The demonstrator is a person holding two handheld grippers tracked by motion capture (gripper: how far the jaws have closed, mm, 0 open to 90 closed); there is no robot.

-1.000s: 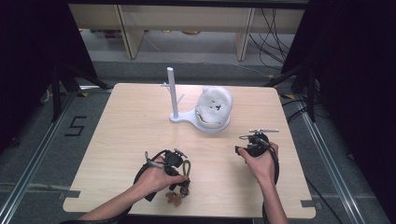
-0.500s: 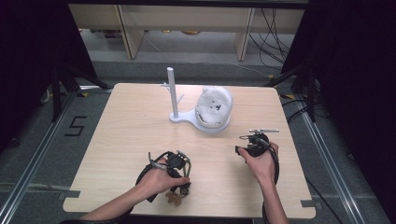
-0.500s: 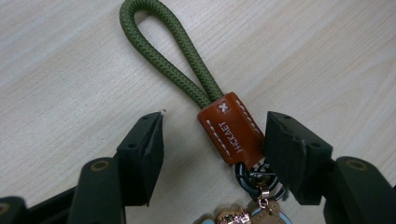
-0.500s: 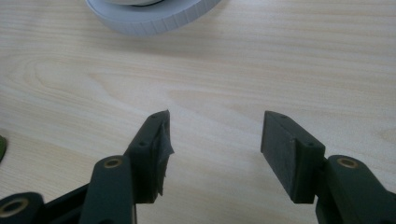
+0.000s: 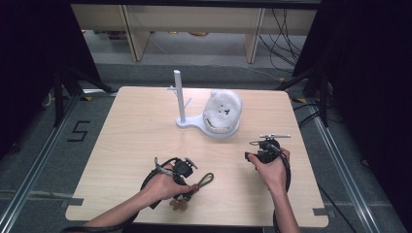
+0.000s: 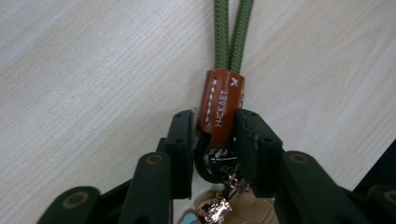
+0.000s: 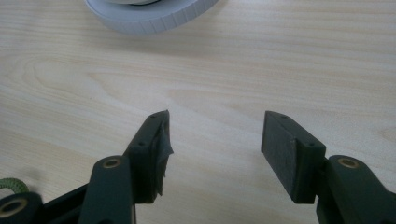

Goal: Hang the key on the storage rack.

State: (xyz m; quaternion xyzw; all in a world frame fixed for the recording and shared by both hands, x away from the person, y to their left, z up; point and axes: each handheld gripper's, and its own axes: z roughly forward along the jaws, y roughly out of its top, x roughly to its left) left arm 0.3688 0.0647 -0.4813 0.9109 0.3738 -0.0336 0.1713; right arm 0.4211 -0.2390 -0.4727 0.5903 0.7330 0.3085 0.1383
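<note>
From the high view, a light wooden tabletop (image 5: pixel 121 145) carries a white stand (image 5: pixel 180 99) with an upright post and short side pegs, its base running to the right into a round dish. A white fluffy object (image 5: pixel 223 109) rests on that dish, leaning against it. Near the front edge, the person's left hand (image 5: pixel 163 187) holds the left hand-held gripper (image 5: pixel 187 182) low over the wood, at a keychain (image 5: pixel 194 187) whose green cord loop (image 5: pixel 206 178) lies flat on the tabletop, pointing right. A tan charm (image 5: pixel 177 206) sits just below the hand. Well apart, at the right, the right hand (image 5: pixel 269 170) holds the right hand-held gripper (image 5: pixel 255 156) over bare wood in front of the stand.

In the left gripper view, the left hand-held gripper (image 6: pixel 215 140) pinches the keychain's brown leather sleeve (image 6: pixel 219 105) between its two black jaws, which press on either side of it. The doubled green cord (image 6: pixel 232 32) runs out of the sleeve's top, away over the wood grain. Under the sleeve, between the jaws, hang a dark ring (image 6: pixel 205 165) and a small golden bead (image 6: pixel 214 210).

In the right gripper view, the right hand-held gripper (image 7: pixel 215 140) has its jaws spread wide with nothing between them, just above the wood. The ribbed rim of the stand's white dish (image 7: pixel 149 16) crosses the top edge, and a bit of green cord (image 7: pixel 11 185) peeks in at lower left.
</note>
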